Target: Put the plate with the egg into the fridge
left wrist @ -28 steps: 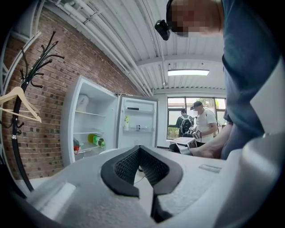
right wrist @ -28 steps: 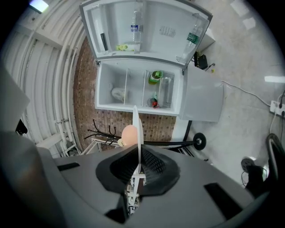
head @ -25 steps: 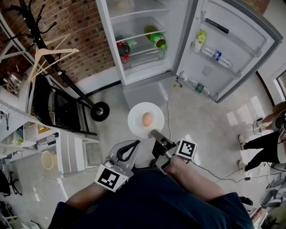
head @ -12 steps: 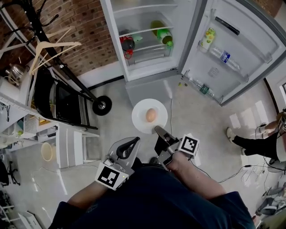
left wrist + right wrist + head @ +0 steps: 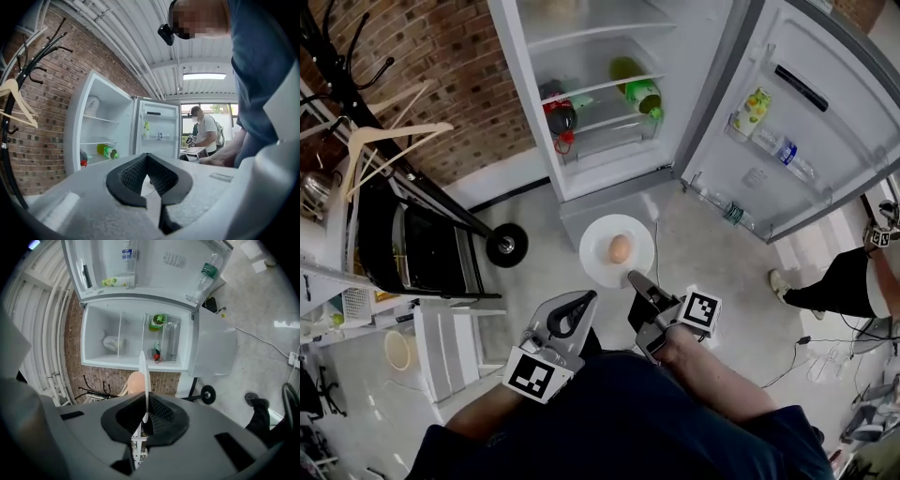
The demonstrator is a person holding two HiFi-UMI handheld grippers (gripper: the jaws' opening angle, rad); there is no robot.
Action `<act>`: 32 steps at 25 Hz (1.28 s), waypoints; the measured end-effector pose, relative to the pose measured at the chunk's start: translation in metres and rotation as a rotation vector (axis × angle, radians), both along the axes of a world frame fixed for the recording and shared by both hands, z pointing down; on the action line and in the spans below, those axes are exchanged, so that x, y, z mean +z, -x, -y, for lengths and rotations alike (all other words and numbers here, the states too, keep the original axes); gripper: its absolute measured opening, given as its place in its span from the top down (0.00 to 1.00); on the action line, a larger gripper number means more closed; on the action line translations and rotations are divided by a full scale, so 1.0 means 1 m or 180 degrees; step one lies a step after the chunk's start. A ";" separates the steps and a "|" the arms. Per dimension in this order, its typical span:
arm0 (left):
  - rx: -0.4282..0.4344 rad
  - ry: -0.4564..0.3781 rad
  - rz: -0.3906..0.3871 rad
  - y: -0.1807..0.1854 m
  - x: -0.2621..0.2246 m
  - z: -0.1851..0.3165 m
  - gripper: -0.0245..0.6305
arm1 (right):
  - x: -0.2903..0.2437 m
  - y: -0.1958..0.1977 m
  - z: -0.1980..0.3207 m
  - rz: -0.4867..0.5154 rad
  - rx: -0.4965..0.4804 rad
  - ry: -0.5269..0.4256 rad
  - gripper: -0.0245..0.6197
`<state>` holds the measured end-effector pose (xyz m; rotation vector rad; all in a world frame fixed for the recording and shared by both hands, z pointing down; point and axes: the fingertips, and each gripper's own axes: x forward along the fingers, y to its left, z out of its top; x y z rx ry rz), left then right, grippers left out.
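A white plate (image 5: pixel 602 264) carries a brown egg (image 5: pixel 620 248) and hangs level above the floor, just in front of the open fridge (image 5: pixel 534 141). My right gripper (image 5: pixel 632 278) is shut on the plate's near rim. In the right gripper view the plate (image 5: pixel 142 371) shows edge-on between the pads, with the egg (image 5: pixel 135 383) on its left side. My left gripper (image 5: pixel 584 299) hangs beside it to the left, shut and empty. The left gripper view shows that gripper (image 5: pixel 147 157) pointing toward the fridge (image 5: pixel 101 136).
The fridge shelves hold a green bottle (image 5: pixel 643 95) and a red item (image 5: pixel 561 118). The open door (image 5: pixel 825 178) at right carries bottles. A black rack on a wheel (image 5: pixel 505 246) and a coat stand are on the left. A person (image 5: pixel 853 281) and floor cables are at right.
The fridge has come closer and lower in the head view, as the plate and both grippers moved toward it. The person at right has shifted position.
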<state>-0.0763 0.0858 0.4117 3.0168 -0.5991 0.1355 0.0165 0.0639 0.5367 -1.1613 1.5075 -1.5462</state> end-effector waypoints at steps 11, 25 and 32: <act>0.0440 0.0002 -0.0033 -0.004 -0.013 0.117 0.98 | -0.010 -0.004 0.112 -0.0063 0.0321 0.0041 0.93; 0.0271 0.0006 -0.0021 -0.025 -0.019 0.186 0.98 | -0.015 -0.032 0.181 -0.0015 0.0222 0.0025 0.93; -0.0076 0.0011 0.0026 -0.058 -0.017 0.223 0.98 | -0.007 -0.068 0.226 0.0059 -0.0078 0.0092 0.93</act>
